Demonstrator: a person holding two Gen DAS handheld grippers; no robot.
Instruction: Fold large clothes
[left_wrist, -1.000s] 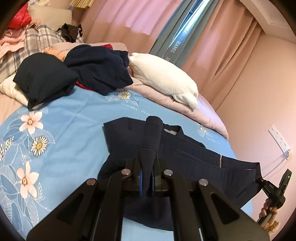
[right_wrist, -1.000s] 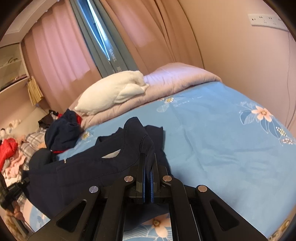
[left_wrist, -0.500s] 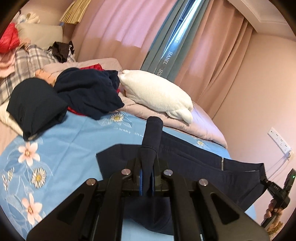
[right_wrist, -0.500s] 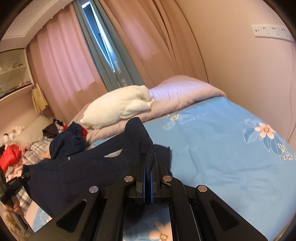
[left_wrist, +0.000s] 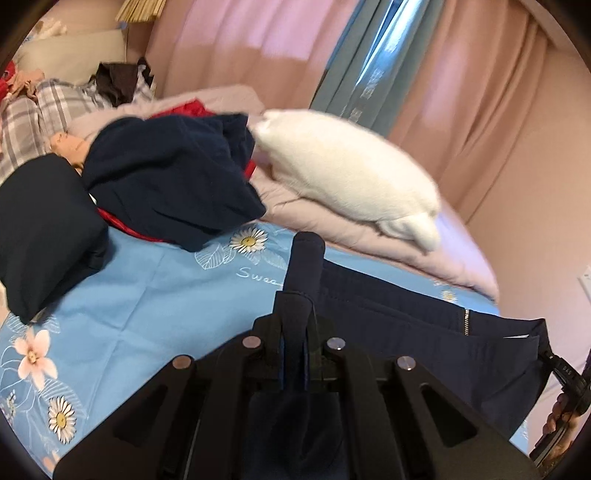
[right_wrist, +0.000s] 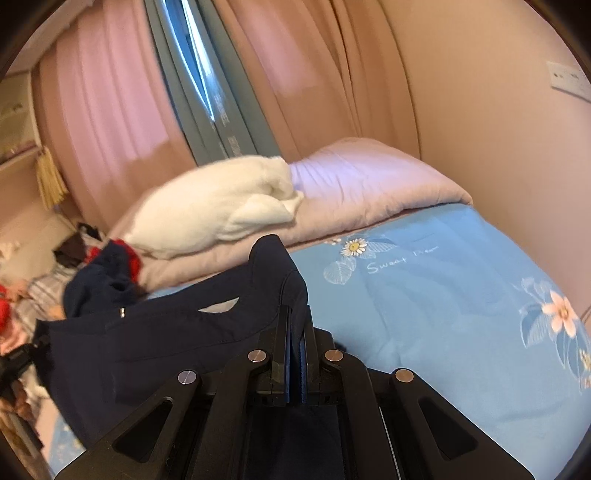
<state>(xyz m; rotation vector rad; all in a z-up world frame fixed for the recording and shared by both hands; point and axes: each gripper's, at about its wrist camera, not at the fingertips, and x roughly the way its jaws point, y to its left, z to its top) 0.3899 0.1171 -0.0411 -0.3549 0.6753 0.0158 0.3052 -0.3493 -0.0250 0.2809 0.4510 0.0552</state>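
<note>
Since a second ago both hands have carried the navy garment (left_wrist: 424, 332) farther up the bed (left_wrist: 155, 295), toward the white pillow (left_wrist: 343, 173); it now hangs stretched between them above the blue floral sheet instead of lying on it. Only the left wrist view shows the folded dark bundle (left_wrist: 44, 229) at far left, the heap of navy and red clothes (left_wrist: 166, 177) next to it, and the garment's zipper. Only the right wrist view shows the garment's white inner label, the wall socket (right_wrist: 569, 79) and the sheet's bare right half. The left tongs (left_wrist: 293, 354) are clamped on a rolled-up navy edge; the right tongs (right_wrist: 295, 354) are pinched shut on the garment's other end.
</note>
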